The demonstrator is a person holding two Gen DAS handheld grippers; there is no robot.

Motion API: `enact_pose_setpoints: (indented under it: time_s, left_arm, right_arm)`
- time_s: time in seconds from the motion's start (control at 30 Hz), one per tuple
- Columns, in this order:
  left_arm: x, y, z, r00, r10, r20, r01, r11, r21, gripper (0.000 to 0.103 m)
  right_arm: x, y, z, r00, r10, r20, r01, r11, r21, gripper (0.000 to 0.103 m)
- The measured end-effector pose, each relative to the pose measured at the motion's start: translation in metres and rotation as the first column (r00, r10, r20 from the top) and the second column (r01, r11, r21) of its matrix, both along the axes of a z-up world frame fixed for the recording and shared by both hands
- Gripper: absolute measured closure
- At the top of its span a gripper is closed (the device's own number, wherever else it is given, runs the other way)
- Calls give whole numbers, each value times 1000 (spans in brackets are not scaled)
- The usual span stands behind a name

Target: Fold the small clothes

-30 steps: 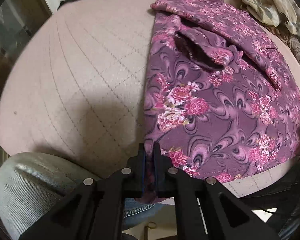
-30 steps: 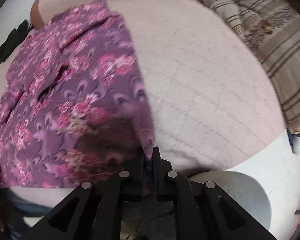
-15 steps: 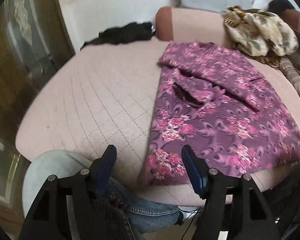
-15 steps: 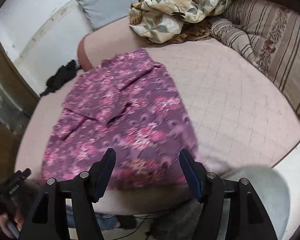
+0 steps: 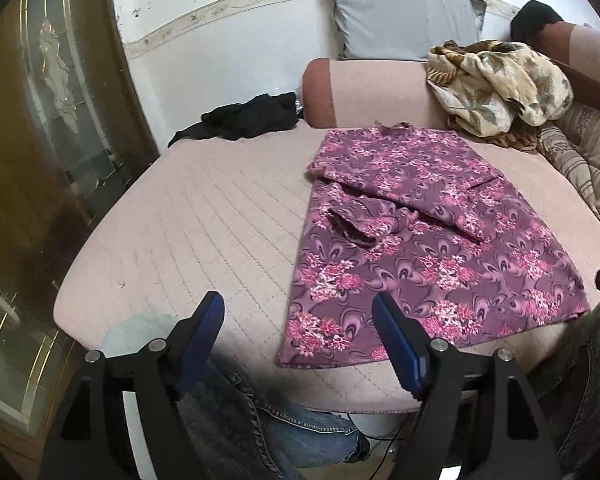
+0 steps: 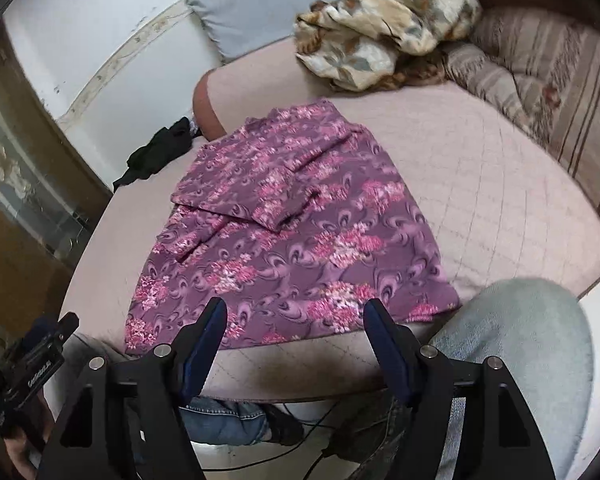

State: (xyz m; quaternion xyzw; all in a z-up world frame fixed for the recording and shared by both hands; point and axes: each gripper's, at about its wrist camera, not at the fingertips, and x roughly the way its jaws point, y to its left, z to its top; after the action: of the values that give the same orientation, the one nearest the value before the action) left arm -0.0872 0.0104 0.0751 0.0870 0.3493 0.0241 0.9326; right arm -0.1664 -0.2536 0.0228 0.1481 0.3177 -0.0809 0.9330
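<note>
Left wrist view, our left tongs (image 5: 298, 314) spreading wider, nothing between them, purple floral garment (image 5: 416, 236) flat on the pink quilted bed (image 5: 204, 216), near its front edge; right wrist view, our right tongs (image 6: 294, 320) likewise opening, empty, garment (image 6: 292, 236) just beyond them

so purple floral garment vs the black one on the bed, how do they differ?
The purple floral garment lies spread flat with both sleeves folded across its front; the black garment sits crumpled in a heap. The purple floral garment lies at the near edge of the bed, close to the grippers; the black garment is at the far edge by the wall. The purple one looks far larger. Neither is held.
</note>
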Motion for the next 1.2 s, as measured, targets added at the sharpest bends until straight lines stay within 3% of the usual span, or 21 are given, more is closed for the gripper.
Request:
enact_pose_setpoints:
  time_s: [0.33,0.63,0.8,1.2]
  left_arm:
    - [9,2,24,999,39,-10,-39,999,-19,25]
    - [5,-1,38,1000,28,12,-27,999,-30,13]
    - [8,-1,48,1000,-1,13,2,997,-73,12]
    - [50,-10,74,997,-20,68,25,996,-82,11]
  right_arm:
    - [2,40,45,998,30,53,-20,982,-187,14]
    - [9,57,55,998,60,26,-54,977,-205,12]
    - [15,63,65,998,64,23,-57,972,-229,12]
    - [57,55,87,1000,-3,-10,0,961,-277,12]
